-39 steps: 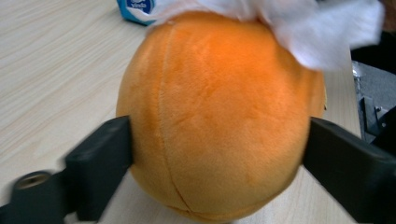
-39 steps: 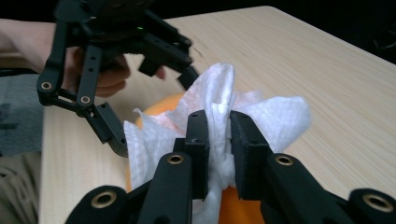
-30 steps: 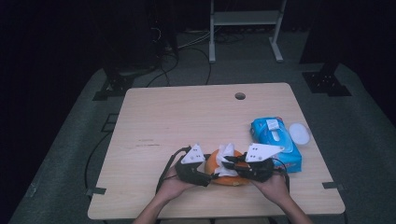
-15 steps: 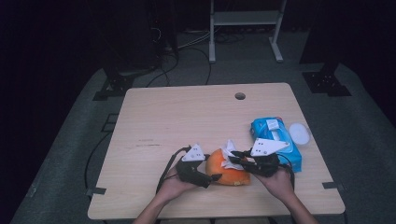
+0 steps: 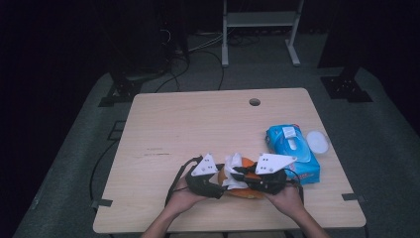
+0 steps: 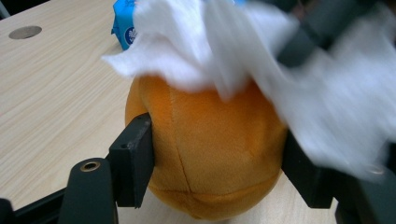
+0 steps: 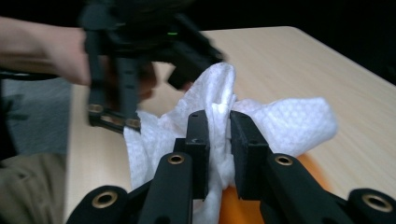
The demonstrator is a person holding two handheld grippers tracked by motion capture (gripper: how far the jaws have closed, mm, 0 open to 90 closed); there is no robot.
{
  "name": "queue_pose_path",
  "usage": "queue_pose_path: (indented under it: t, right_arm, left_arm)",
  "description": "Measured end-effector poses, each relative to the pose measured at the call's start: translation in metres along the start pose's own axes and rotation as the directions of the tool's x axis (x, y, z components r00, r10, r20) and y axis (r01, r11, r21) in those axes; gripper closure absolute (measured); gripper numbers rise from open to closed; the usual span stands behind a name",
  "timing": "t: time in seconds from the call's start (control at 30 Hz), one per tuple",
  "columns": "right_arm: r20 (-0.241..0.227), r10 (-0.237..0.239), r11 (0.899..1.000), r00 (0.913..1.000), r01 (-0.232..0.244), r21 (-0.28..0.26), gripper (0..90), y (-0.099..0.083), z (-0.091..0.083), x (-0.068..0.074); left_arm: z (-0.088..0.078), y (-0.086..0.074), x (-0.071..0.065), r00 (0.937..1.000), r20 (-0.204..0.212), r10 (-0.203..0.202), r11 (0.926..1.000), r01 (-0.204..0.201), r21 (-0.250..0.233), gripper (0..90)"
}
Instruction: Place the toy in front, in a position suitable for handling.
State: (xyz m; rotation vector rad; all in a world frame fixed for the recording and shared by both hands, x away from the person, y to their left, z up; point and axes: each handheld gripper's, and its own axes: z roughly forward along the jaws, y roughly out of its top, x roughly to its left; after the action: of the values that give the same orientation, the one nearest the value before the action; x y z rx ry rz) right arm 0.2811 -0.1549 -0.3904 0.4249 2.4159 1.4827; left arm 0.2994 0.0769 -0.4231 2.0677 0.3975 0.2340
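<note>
From the high view we see the orange plush ball (image 5: 247,186) at the near edge of the bench (image 5: 198,129), left of the blue wipes pack (image 5: 292,151), with our left gripper (image 5: 213,181) and right gripper (image 5: 250,181) meeting over it. In the left gripper view the jaws have just been closing and press the ball's (image 6: 210,154) sides under the white wipe (image 6: 261,60). In the right gripper view the jaws pinch the wipe (image 7: 261,121) above the ball (image 7: 238,205).
</note>
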Motion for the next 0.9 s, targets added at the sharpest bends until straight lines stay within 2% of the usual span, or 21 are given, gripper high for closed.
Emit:
queue_pose_path:
  t: [0.07,0.13,0.23,0.33,0.47,0.53,0.57,0.63,0.73,0.77,0.8,0.83,0.87,0.9]
  right_arm:
    - [0.043,0.01,1.0,0.999,-0.01,0.0,77.5,-0.003,-0.007,-0.009]
    - [0.066,0.042,0.999,0.997,-0.042,0.0,77.5,-0.009,-0.012,-0.018]
    - [0.072,0.057,0.998,0.9957,-0.058,-0.002,77.5,-0.015,-0.015,-0.023]
    - [0.064,0.035,0.999,0.9973,-0.035,0.002,77.5,-0.011,-0.012,-0.015]
    - [-0.006,0.012,1.0,0.9999,-0.012,-0.002,77.4,-0.005,-0.001,-0.001]
    - [0.0,-0.02,1.0,0.9998,0.02,0.016,77.5,-0.002,0.002,0.003]
    - [0.0,-0.02,1.0,0.9998,0.02,0.016,77.5,-0.002,0.002,0.003]
    - [0.027,0.004,1.0,0.9996,-0.005,0.01,77.4,-0.003,-0.003,-0.005]
    - [0.072,0.042,0.999,0.9965,-0.043,0.017,77.4,-0.012,-0.012,-0.02]
    - [0.072,0.042,0.999,0.9965,-0.043,0.017,77.4,-0.012,-0.012,-0.02]
    - [0.065,0.074,0.997,0.9951,-0.075,0.017,77.4,-0.018,-0.015,-0.026]
    - [0.065,0.074,0.997,0.9951,-0.075,0.017,77.4,-0.018,-0.015,-0.026]
    - [0.064,0.075,0.997,0.9951,-0.076,0.019,77.4,-0.019,-0.015,-0.025]
    - [0.065,0.053,0.998,0.9965,-0.055,0.034,77.4,-0.017,-0.012,-0.02]
  left_arm:
    - [0.001,-0.001,0.001,0.9999,0.001,-0.011,0.9999,0.011,0.006,28.5]
    - [0.003,-0.002,0.003,0.9992,0.005,-0.039,0.9992,0.039,0.01,22.7]
    - [0.004,-0.002,0.003,0.9997,0.002,-0.024,0.9997,0.024,0.008,26.1]
    - [0.003,-0.001,0.0,0.9999,-0.01,0.0,1.0,0.0,0.006,30.2]
    - [0.004,0.001,-0.007,0.998,-0.017,0.06,0.9981,-0.06,0.016,30.7]
    - [0.004,0.0,-0.006,0.9982,-0.012,0.058,0.9982,-0.058,0.017,30.7]
    - [0.004,0.0,-0.006,0.9982,-0.012,0.058,0.9982,-0.058,0.017,30.7]
    - [0.003,-0.003,-0.001,0.9995,0.004,0.032,0.9993,-0.032,0.02,29.4]
    - [0.003,-0.005,0.006,0.9988,0.031,-0.037,0.9991,0.037,0.023,19.4]
    - [0.003,-0.005,0.006,0.9988,0.031,-0.037,0.9991,0.037,0.023,16.1]
    - [0.005,-0.006,0.01,0.9929,0.054,-0.106,0.9942,0.104,0.026,11.6]
    - [0.005,-0.006,0.01,0.9929,0.054,-0.106,0.9942,0.104,0.026,11.1]
    - [0.007,-0.007,0.012,0.9897,0.067,-0.126,0.9917,0.124,0.033,11.1]
    - [0.008,-0.008,0.012,0.9899,0.064,-0.127,0.9917,0.125,0.033,14.4]
